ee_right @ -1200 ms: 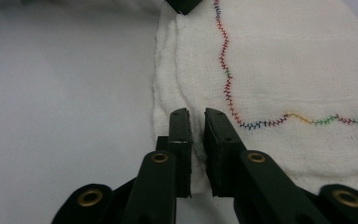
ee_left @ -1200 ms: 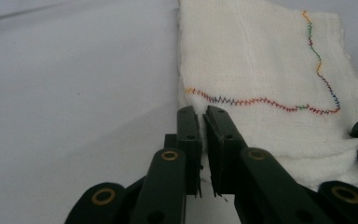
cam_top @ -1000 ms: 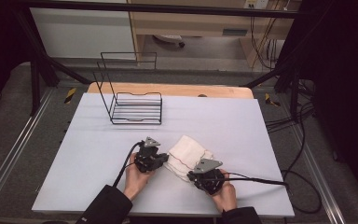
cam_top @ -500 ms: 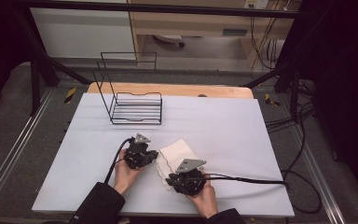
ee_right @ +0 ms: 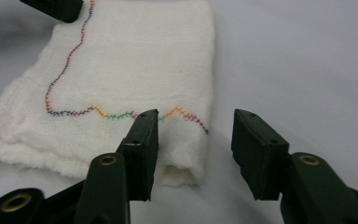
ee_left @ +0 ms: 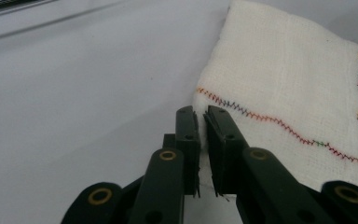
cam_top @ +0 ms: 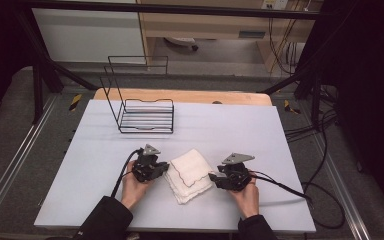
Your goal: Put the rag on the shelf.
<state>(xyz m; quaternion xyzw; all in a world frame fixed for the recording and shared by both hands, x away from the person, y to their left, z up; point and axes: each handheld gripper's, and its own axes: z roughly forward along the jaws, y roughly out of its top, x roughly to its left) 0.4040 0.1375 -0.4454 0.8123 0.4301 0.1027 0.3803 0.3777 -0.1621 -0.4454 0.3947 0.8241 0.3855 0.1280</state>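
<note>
A folded white cloth with a multicoloured zigzag stitch line lies on the pale table toward its near edge. My left gripper is at the cloth's left edge. In the left gripper view the cloth spreads to the right, and the left gripper has its jaws nearly together with the cloth's edge pinched between them. My right gripper is at the cloth's right edge. In the right gripper view the cloth lies ahead, and the right gripper stands open, its left jaw over the cloth's folded near corner.
A black wire rack stands on the table at the back left. A wooden board edge runs behind the table. Cables trail from both grippers, more of them on the floor at right.
Both grippers and the cloth shifted left, then my right gripper moved off to the right and opened. The left gripper stays at the cloth's left edge.
</note>
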